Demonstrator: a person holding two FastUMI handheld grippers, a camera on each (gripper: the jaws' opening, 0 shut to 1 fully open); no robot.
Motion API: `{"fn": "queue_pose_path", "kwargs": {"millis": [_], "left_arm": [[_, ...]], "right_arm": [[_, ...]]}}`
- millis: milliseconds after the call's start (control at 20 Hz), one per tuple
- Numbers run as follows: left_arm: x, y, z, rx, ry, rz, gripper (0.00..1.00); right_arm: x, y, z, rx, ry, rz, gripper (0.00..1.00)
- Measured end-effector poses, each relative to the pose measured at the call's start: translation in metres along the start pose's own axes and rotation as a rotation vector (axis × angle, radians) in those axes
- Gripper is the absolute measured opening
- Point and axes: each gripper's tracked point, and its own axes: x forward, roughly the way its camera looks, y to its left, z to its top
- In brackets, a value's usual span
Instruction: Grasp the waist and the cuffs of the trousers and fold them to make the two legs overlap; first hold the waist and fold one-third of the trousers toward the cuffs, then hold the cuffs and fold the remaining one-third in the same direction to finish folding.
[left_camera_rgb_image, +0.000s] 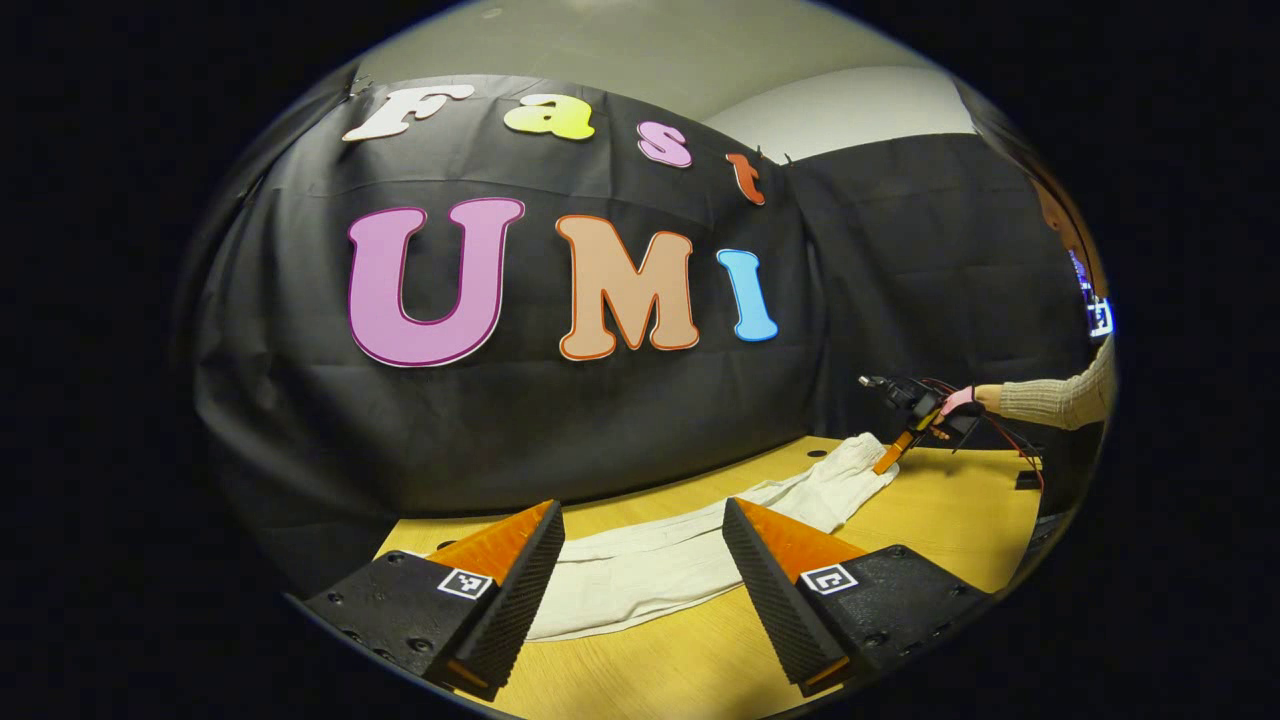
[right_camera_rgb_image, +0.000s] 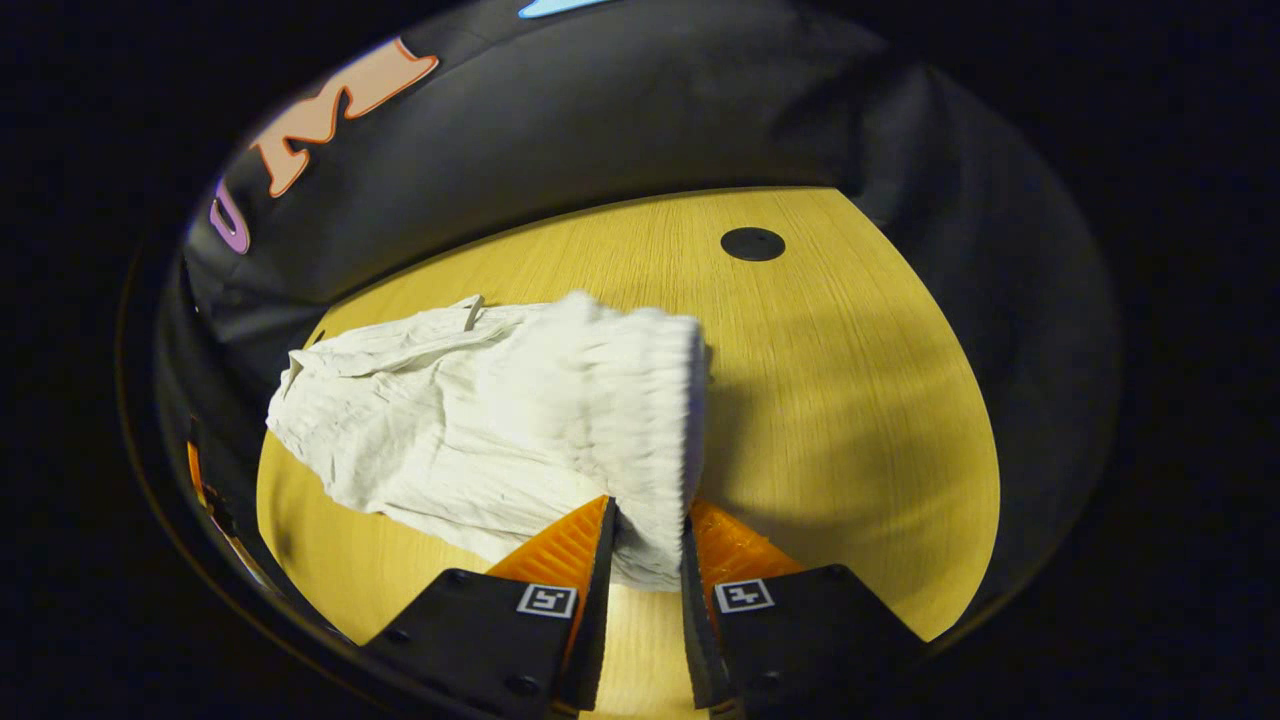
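So, your right gripper has its 2 fingers clamped on the elastic waist end of the white trousers, and that ribbed band stands up between them, lifted off the wooden worktop. In the right gripper view the rest of the cloth trails off toward 10 o'clock, wrinkled and lying flat, with a small belt loop or tag poking up near the far edge. A round black disc sits on the worktop at about 1 o'clock, well apart from the fabric.

Your left gripper is spread wide with nothing between its fingers, hovering just above the other end of the trousers. From the left gripper view the legs run out toward 2 o'clock as a long pale strip, ending where your other hand, in a knit sleeve, holds the right gripper on the waist.
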Motion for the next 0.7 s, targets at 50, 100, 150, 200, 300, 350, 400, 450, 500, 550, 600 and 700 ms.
{"fn": "queue_pose_path", "kwargs": {"millis": [50,100,150,200,300,350,400,450,500,550,600,700], "left_arm": [[0.000,0.000,-0.004,0.002,0.006,0.002,0.95],[-0.001,0.001,-0.005,0.001,0.011,0.002,0.95],[0.000,0.000,-0.008,-0.005,0.013,0.000,0.95],[0.000,-0.002,-0.010,-0.014,0.014,-0.004,0.95],[0.001,-0.002,-0.014,-0.019,0.019,-0.004,0.96],[0.001,-0.002,-0.016,-0.017,0.024,-0.004,0.96],[0.000,-0.003,-0.018,-0.016,0.027,-0.005,0.95],[0.000,-0.004,-0.019,-0.017,0.029,-0.008,0.95],[-0.001,-0.004,-0.020,-0.018,0.031,-0.009,0.96],[-0.002,-0.004,-0.020,-0.021,0.031,-0.009,0.96],[-0.004,-0.004,-0.021,-0.025,0.030,-0.008,0.96],[-0.007,-0.005,-0.022,-0.036,0.027,-0.009,0.96]], "right_arm": [[0.001,0.000,-0.001,0.044,0.001,0.006,0.36],[0.001,0.001,-0.001,0.096,0.003,0.014,0.36],[0.001,0.003,-0.001,0.127,0.000,0.028,0.36],[0.001,0.000,0.000,0.148,-0.005,0.038,0.35],[-0.001,-0.005,0.008,0.197,-0.059,0.035,0.10],[-0.001,-0.005,0.008,0.192,-0.065,0.035,0.11],[-0.002,-0.003,0.008,0.197,-0.071,0.033,0.11],[-0.002,-0.001,0.009,0.199,-0.084,0.038,0.05],[-0.004,-0.001,0.010,0.194,-0.093,0.044,0.05],[-0.009,0.001,0.014,0.194,-0.107,0.049,0.01],[-0.012,0.004,0.019,0.194,-0.128,0.057,0.05],[-0.022,0.012,0.030,0.197,-0.172,0.078,0.00]]}}
